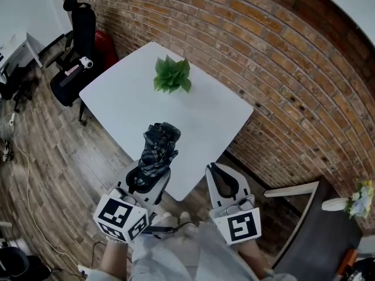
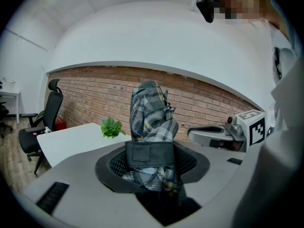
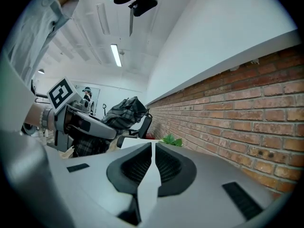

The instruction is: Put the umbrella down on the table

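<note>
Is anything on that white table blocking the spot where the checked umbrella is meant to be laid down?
Nothing visible does. The left gripper holds the grey plaid folded umbrella over the square white table at its near edge, with bare tabletop ahead. The small green leafy plant stands toward the far side, well apart.

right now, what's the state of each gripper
Left gripper: shut on the folded grey plaid fabric umbrella.
Right gripper: shut, nothing between its jaws.

The plant (image 1: 172, 75) sits on the table (image 1: 217, 116), beyond the umbrella (image 1: 157, 148).
</note>
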Action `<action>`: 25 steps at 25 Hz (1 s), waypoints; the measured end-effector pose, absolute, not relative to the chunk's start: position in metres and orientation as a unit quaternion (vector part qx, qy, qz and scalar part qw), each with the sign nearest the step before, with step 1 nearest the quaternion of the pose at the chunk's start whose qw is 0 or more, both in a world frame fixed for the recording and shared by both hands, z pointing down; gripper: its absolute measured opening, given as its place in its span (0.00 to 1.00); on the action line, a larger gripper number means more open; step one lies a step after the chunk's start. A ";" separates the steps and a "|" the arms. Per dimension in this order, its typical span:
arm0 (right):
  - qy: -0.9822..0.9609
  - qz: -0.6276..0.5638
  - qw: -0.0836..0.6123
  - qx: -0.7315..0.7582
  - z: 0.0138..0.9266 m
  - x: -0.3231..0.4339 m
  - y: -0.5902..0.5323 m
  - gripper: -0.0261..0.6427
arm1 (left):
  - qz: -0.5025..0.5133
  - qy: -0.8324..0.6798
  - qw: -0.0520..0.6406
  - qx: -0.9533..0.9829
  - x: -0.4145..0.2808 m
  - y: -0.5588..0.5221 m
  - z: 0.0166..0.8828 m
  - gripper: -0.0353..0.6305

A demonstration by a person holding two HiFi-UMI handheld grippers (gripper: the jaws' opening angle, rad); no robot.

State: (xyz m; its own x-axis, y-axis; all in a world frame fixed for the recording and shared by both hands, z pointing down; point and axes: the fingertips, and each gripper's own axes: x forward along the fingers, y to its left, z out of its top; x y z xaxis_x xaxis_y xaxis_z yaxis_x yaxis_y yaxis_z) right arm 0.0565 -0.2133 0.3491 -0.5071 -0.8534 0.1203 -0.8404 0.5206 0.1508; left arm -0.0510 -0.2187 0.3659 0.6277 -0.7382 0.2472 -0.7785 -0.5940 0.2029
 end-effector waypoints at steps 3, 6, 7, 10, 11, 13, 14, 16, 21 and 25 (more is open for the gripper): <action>-0.865 -0.030 0.092 0.492 0.356 0.060 -0.215 0.12 | 0.087 -0.429 0.157 0.885 -0.046 -0.231 0.385 0.38; -0.864 -0.024 0.100 0.493 0.364 0.063 -0.217 0.12 | 0.103 -0.435 0.168 0.878 -0.041 -0.247 0.402 0.38; -0.863 -0.022 0.103 0.493 0.367 0.065 -0.217 0.12 | 0.109 -0.437 0.173 0.876 -0.039 -0.253 0.408 0.38; -0.862 -0.017 0.112 0.494 0.375 0.069 -0.219 0.12 | 0.126 -0.442 0.192 0.867 -0.032 -0.273 0.431 0.38; -0.862 -0.016 0.113 0.494 0.377 0.070 -0.220 0.12 | 0.132 -0.442 0.199 0.864 -0.029 -0.280 0.440 0.38; -0.860 -0.013 0.116 0.497 0.381 0.074 -0.222 0.12 | 0.144 -0.440 0.214 0.860 -0.023 -0.294 0.457 0.38; -0.859 -0.010 0.118 0.498 0.383 0.076 -0.223 0.12 | 0.150 -0.439 0.222 0.858 -0.020 -0.300 0.466 0.38; -0.857 -0.008 0.123 0.501 0.387 0.079 -0.223 0.12 | 0.160 -0.439 0.237 0.852 -0.014 -0.312 0.483 0.38; -0.854 -0.002 0.134 0.503 0.398 0.084 -0.224 0.12 | 0.207 -0.459 0.270 0.821 -0.010 -0.338 0.531 0.38; -0.849 0.006 0.143 0.508 0.406 0.091 -0.223 0.12 | 0.240 -0.462 0.290 0.803 -0.006 -0.355 0.566 0.38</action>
